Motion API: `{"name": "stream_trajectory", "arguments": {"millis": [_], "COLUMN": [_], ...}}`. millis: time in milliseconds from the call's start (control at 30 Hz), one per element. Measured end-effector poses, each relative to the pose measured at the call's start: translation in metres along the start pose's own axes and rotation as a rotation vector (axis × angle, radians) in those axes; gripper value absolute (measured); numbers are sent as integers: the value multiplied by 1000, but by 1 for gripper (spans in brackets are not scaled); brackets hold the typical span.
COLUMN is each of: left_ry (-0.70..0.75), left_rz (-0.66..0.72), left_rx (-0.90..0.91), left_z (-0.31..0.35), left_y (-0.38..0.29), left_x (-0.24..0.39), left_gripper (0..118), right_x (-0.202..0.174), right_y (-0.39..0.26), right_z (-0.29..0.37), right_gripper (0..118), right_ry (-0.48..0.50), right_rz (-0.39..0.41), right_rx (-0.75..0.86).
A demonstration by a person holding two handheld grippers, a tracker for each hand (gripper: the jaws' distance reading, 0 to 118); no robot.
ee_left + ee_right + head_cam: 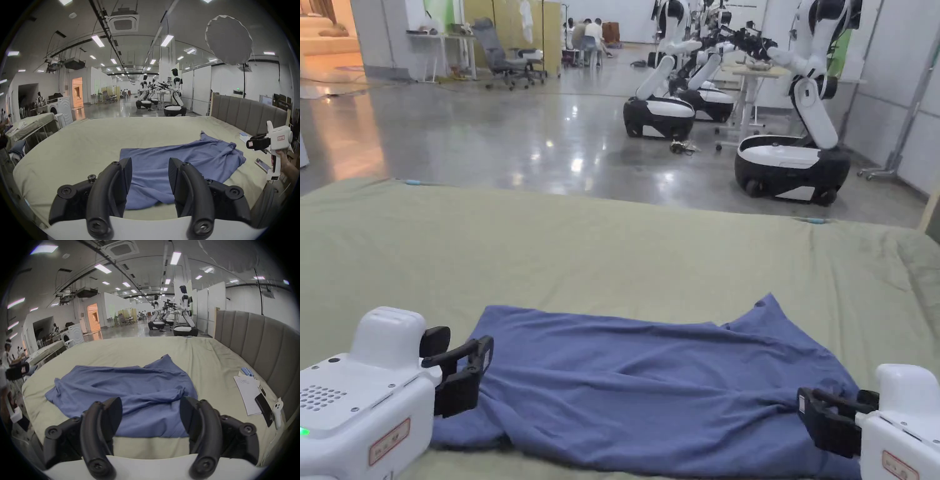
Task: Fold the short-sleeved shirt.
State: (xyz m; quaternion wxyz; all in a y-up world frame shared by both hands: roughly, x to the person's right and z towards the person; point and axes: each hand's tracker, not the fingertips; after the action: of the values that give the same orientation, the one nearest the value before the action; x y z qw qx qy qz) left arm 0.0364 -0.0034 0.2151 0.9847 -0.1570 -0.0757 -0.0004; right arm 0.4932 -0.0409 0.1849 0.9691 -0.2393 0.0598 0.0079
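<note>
The short-sleeved shirt [650,387] is lying rumpled on the green bed sheet [612,256], close to the near edge of the bed, with ridges of slack cloth running across it and one corner peaking up at the far right. It is sitting wide across the person, which is putting its two ends within reach of one gripper each.

The left gripper [464,375] is hovering at the left end of the shirt, jaws spread and gripping nothing; in the left gripper view the blue cloth is showing through the open gap between the jaws [150,175]. The right gripper [822,415] is sitting at the right end, jaws likewise standing apart with nothing between them, the cloth and the near hem lying below the gap in its own view [151,415]. Judged from this symmetrical stance, both tools are lining up to pinch the near edge or the two ends so that the garment can be spread flat before any fold; no fold appears to be made yet.

A sheet of paper [246,394] and a dark phone [263,408] are lying well apart from the shirt, beside the headboard [259,337], keeping the working area free.

Red-bordered labels are showing on both gripper housings; their writing is too small to be read, as is the writing on the paper
</note>
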Motion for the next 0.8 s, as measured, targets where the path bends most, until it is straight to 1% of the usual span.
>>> {"name": "stream_trajectory", "arguments": {"millis": [33,67,100,133,167,200,333,433,467,567,600,633,667,700,767,800], "left_ry": [-7,-19,-29,-34,-7,-40,-14,-9,-16,-51,-27,-13,-24,-20,-79,-72], "left_rz": [9,24,41,66,74,86,99,125,142,256,282,300,341,376,507,530], "left_rx": [-17,-24,-31,-56,-71,-100,-117,-129,-146,-175,-201,-246,-270,-299,-328,-346], "left_z": [-1,-1,-2,-6,-8,-11,-14,-15,-17,-23,-28,-34,-41,-49,-70,-81], "left_y": [-2,-5,-8,-9,-8,-9,-12,-15,-17,-35,-41,-48,-55,-62,-74,-79], "left_x": [-1,-1,-1,-1,-2,-4,-10,-23,-30,-60,-69,-78,-88,-96,-113,-117], "left_gripper": [44,38,22,10,7,4,3,3,4,4,6,16,40,49,49,49], "right_x": [-5,-9,-13,-15,-18,-20,-23,-21,-20,-14,-12,-8,-5,-1,6,6], "right_y": [-4,-7,-9,-10,-11,-11,-10,-10,-11,-14,-16,-18,-20,-23,-26,-27], "right_z": [1,1,0,-3,-3,-3,-5,-5,-5,0,2,4,5,7,8,10], "right_gripper": [65,45,26,9,0,0,0,0,0,0,0,0,0,0,0,0], "right_ry": [7,6,7,10,8,19,12,29,33,52,64,75,78,83,106,117], "right_rz": [11,17,27,36,41,49,56,40,36,23,11,-7,-26,-46,-79,-75], "right_rx": [-4,-9,-29,-40,-45,-60,-69,-71,-73,-81,-83,-82,-82,-82,-86,-89]}}
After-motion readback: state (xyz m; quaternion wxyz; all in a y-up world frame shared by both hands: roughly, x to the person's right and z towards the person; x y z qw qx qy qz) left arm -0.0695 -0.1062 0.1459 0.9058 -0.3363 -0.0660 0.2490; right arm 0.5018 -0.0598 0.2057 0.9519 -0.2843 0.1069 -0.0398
